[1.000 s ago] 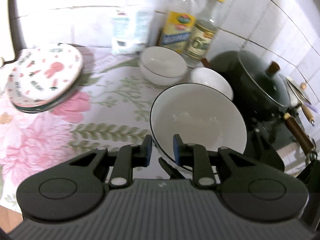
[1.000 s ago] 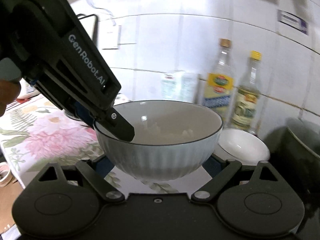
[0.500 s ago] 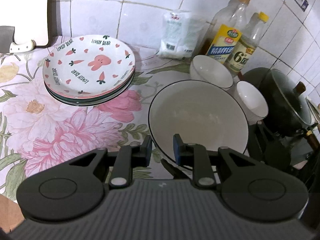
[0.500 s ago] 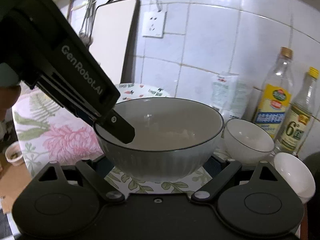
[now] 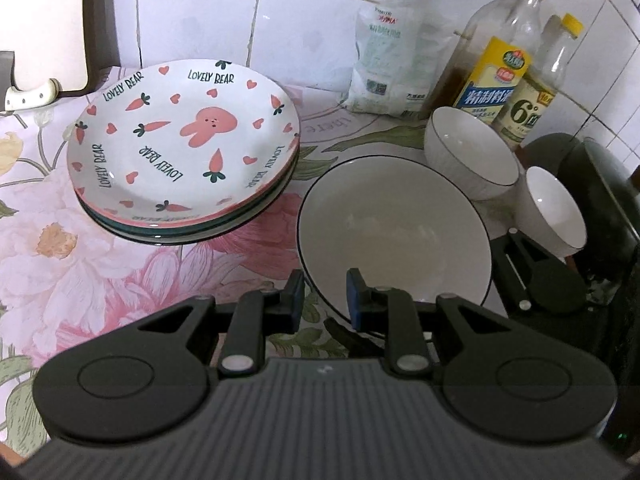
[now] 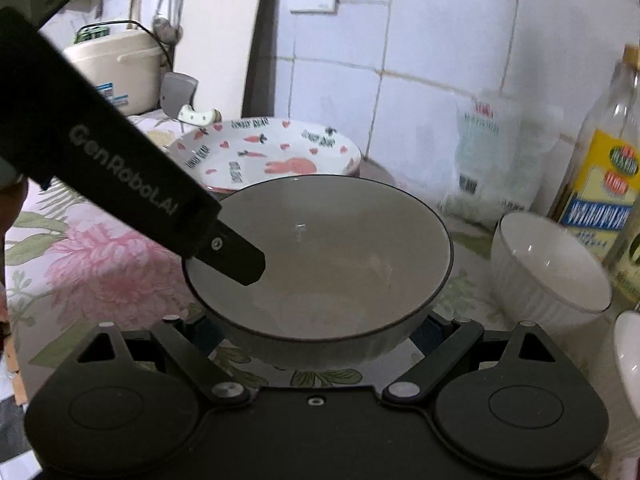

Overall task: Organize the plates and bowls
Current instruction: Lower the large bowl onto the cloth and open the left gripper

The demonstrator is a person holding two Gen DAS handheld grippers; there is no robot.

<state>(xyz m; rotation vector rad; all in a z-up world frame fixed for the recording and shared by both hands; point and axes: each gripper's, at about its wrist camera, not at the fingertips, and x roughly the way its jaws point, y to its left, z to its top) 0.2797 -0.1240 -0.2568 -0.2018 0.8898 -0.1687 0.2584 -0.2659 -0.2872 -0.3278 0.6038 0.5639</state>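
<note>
A large white bowl with a black rim (image 5: 394,232) hangs just above the floral tablecloth, held from two sides. My left gripper (image 5: 325,296) is shut on its near rim, one finger inside and one outside. In the right wrist view that inner finger (image 6: 236,258) reaches over the bowl's (image 6: 332,256) left rim. My right gripper (image 6: 316,334) spans the bowl's lower body, jaws wide and pressed on both sides. A stack of plates (image 5: 184,148), the top one with a rabbit and carrots, sits to the left behind. Two small white bowls (image 5: 470,156) (image 5: 554,212) stand at the right.
Two bottles (image 5: 496,76) and a white bag (image 5: 384,60) line the tiled wall. A dark lidded pot (image 5: 600,200) stands at the far right. A cutting board (image 5: 40,20) and a knife handle (image 5: 32,96) are at the back left, with a rice cooker (image 6: 116,68) beyond.
Both grippers carried the large bowl leftward and lower, closer to the plate stack. The pot has slid towards the right edge of the left wrist view. Neither grip changed.
</note>
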